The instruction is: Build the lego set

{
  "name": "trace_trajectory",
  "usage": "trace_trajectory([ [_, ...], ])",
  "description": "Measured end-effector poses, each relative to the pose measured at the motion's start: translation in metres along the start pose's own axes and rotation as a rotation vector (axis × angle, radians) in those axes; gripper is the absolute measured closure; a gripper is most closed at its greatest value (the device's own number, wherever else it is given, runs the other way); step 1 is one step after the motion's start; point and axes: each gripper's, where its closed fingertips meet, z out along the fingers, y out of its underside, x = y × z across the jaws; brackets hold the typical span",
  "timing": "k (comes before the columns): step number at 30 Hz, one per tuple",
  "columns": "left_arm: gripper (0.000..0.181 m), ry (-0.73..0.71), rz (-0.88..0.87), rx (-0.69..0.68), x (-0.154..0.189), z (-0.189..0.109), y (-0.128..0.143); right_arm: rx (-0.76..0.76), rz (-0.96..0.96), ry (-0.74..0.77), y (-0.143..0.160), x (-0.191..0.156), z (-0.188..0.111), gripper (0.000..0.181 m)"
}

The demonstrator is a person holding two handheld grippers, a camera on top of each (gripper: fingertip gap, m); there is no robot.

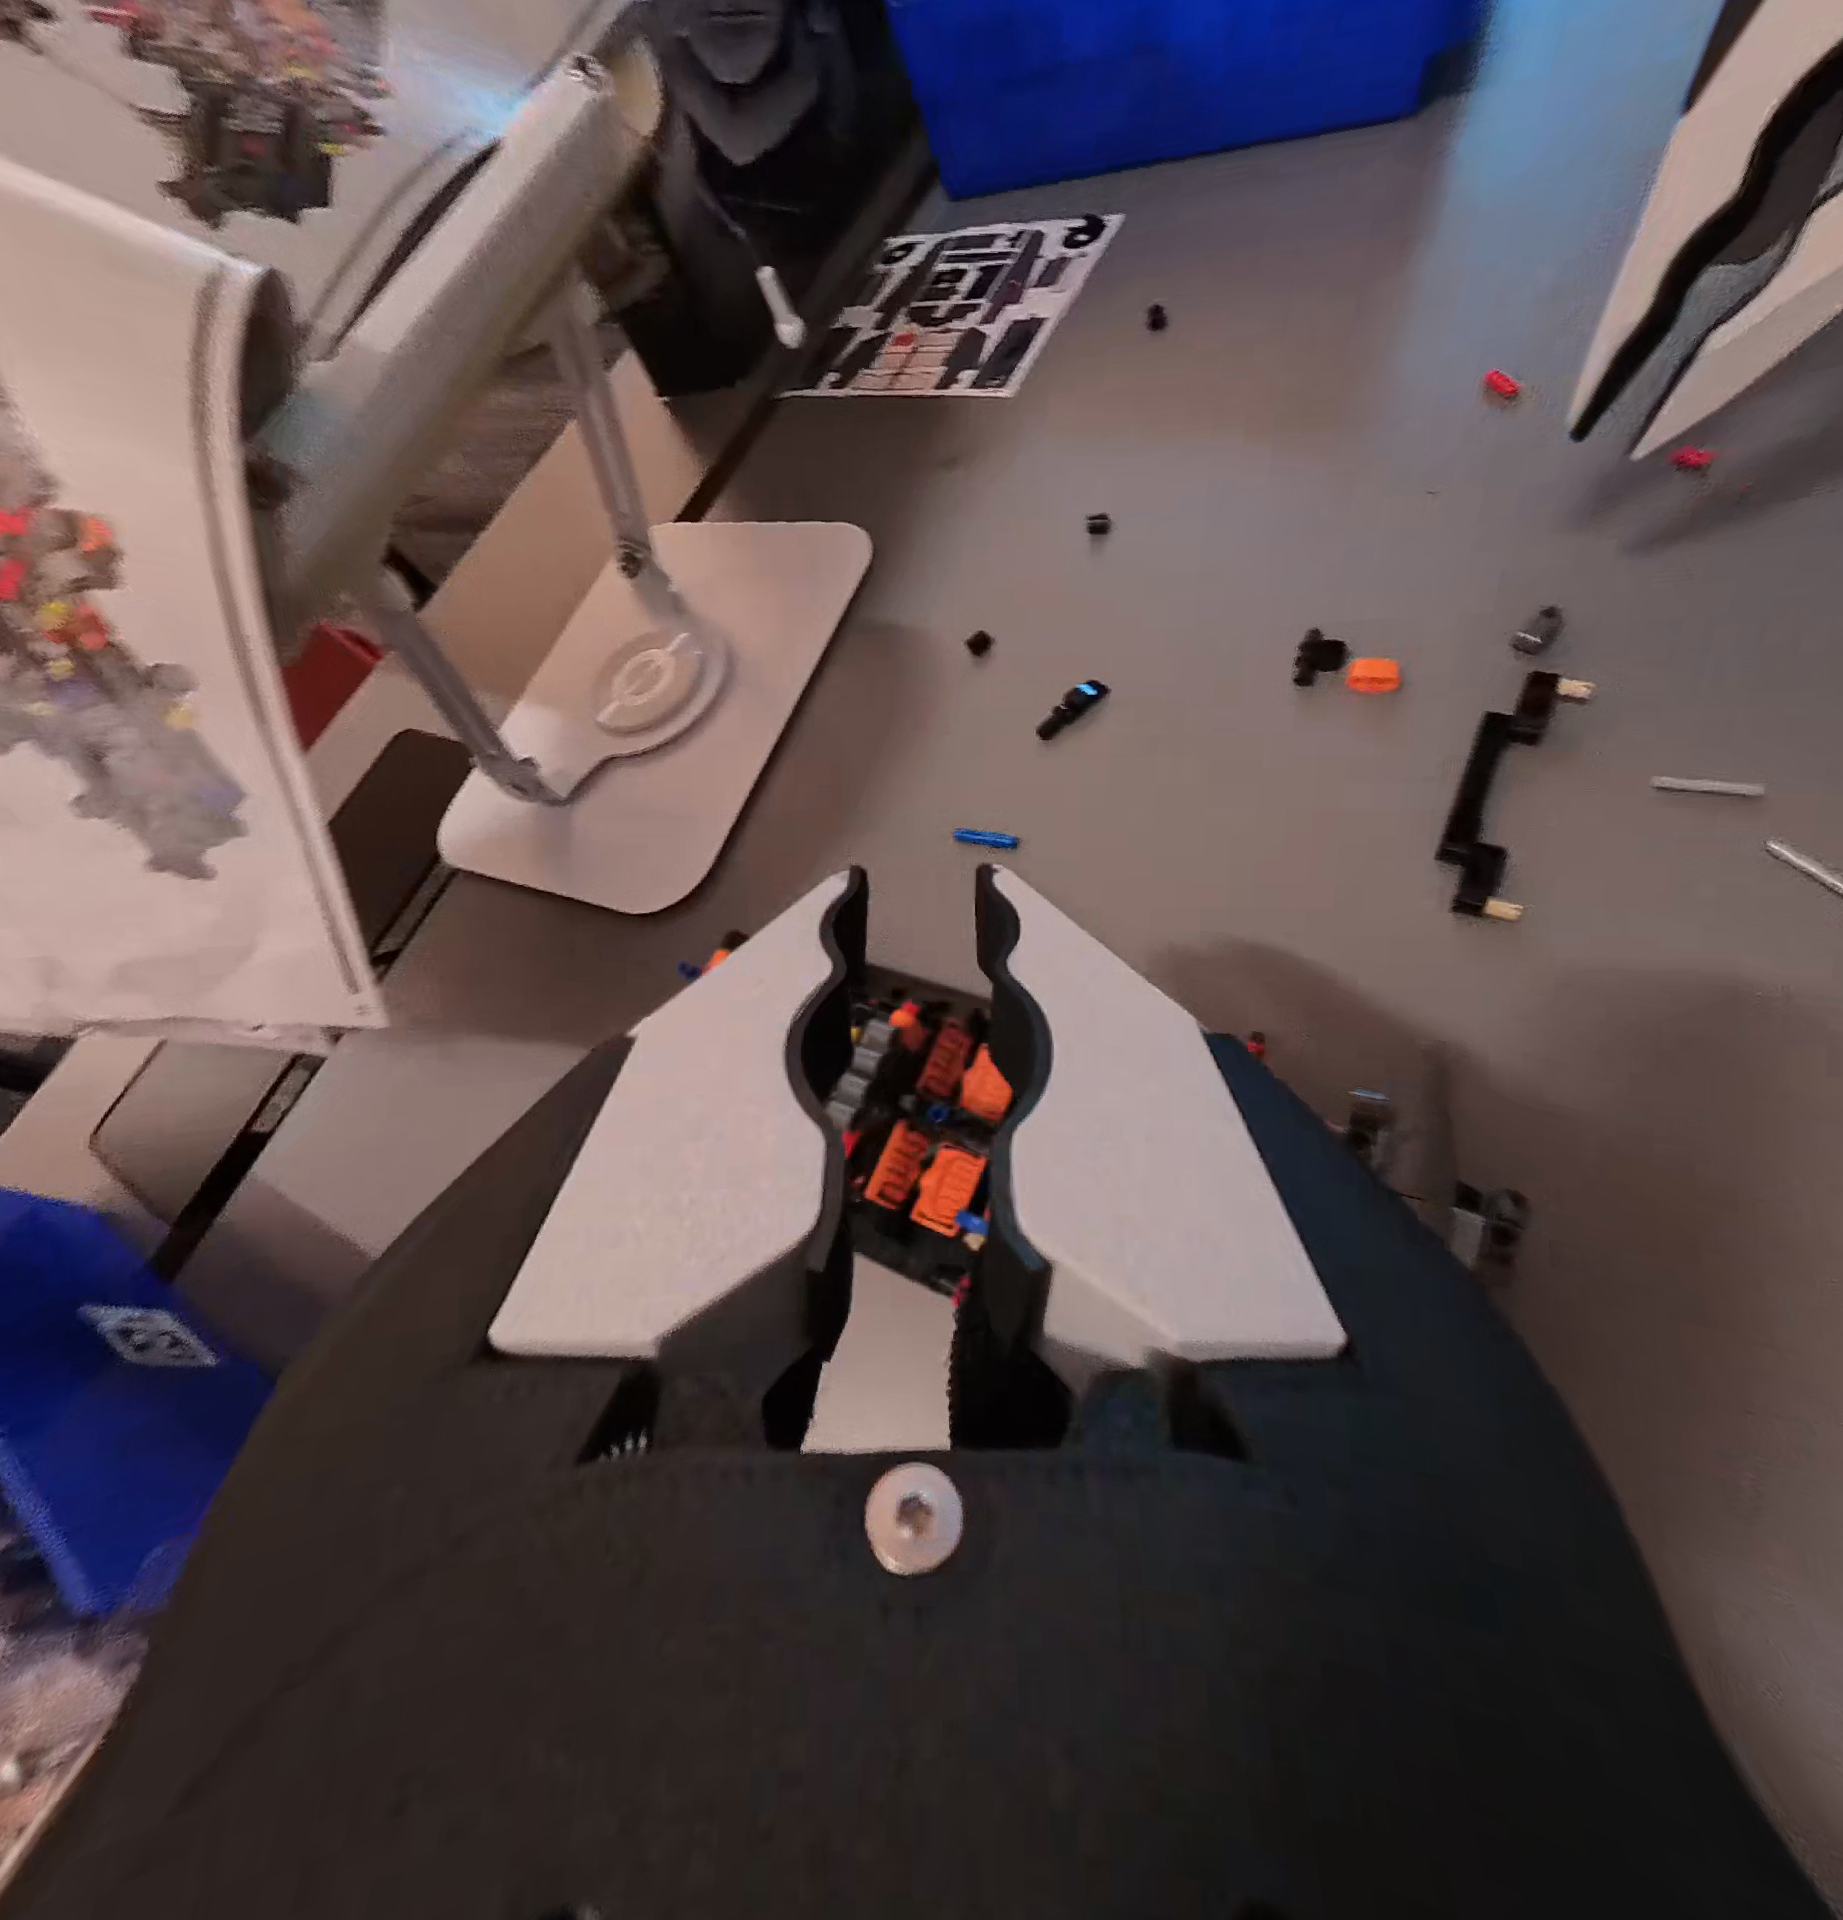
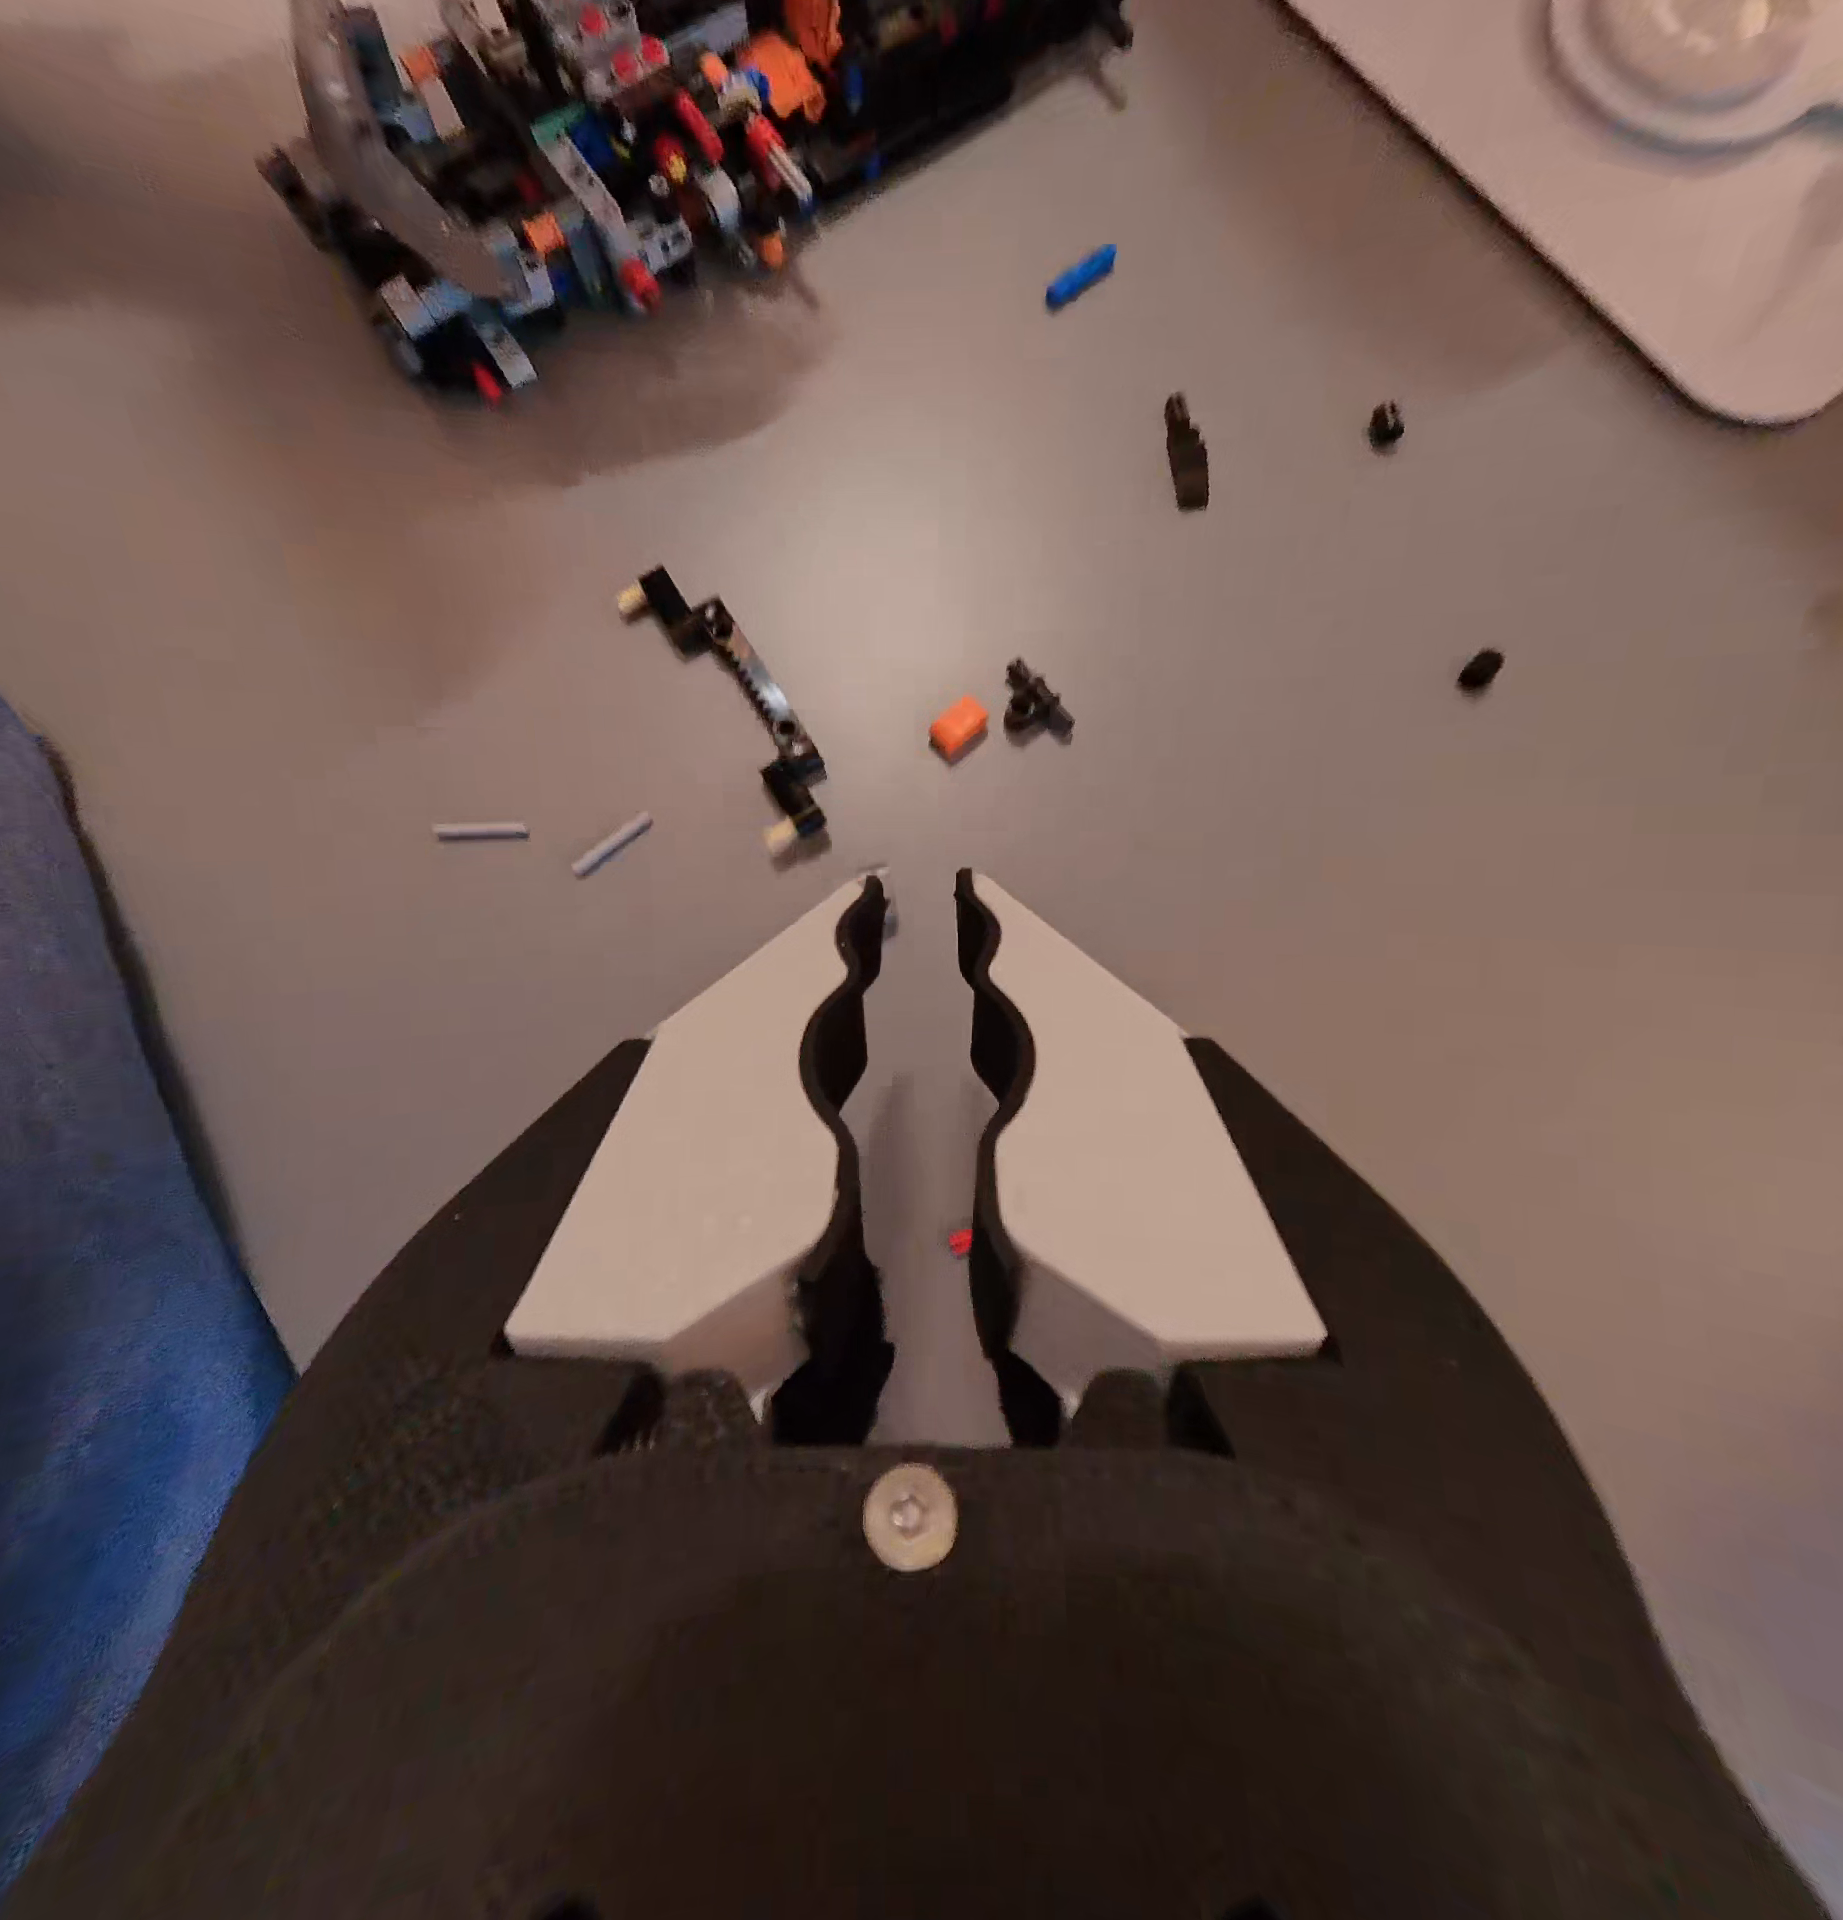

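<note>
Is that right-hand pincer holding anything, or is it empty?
Empty and open. In its own view the right gripper has its jaws apart, with only bare grey table showing in the gap between them.

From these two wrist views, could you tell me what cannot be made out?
- Left wrist view: the left gripper covers most of the lego model; contact cannot be told.
- Right wrist view: the model is blurred and cut by the top edge.
- Left wrist view: the instruction page is blurred.

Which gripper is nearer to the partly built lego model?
Left. The left gripper hangs directly over the partly built lego model, seen between its fingers. The right gripper is well back from it across the table, over loose pieces.
</note>
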Motion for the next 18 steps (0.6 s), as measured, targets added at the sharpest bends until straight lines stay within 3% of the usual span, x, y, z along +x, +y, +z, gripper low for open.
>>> trace_trajectory([
  [7, 0.165, 0.128, 0.082, 0.000, 0.047, 0.009, -0.002, -0.040, 0.054, -0.017, 0.037, -0.023, -0.002, 0.169],
  [11, 0.167, 0.102, 0.139, -0.030, 0.052, 0.017, 0.004, -0.025, 0.023, -0.004, 0.034, -0.040, 0.008, 0.170],
  [18, 0.169, 0.014, 0.138, -0.007, 0.034, 0.014, 0.014, 0.009, 0.018, 0.065, 0.010, -0.027, 0.017, 0.156],
])
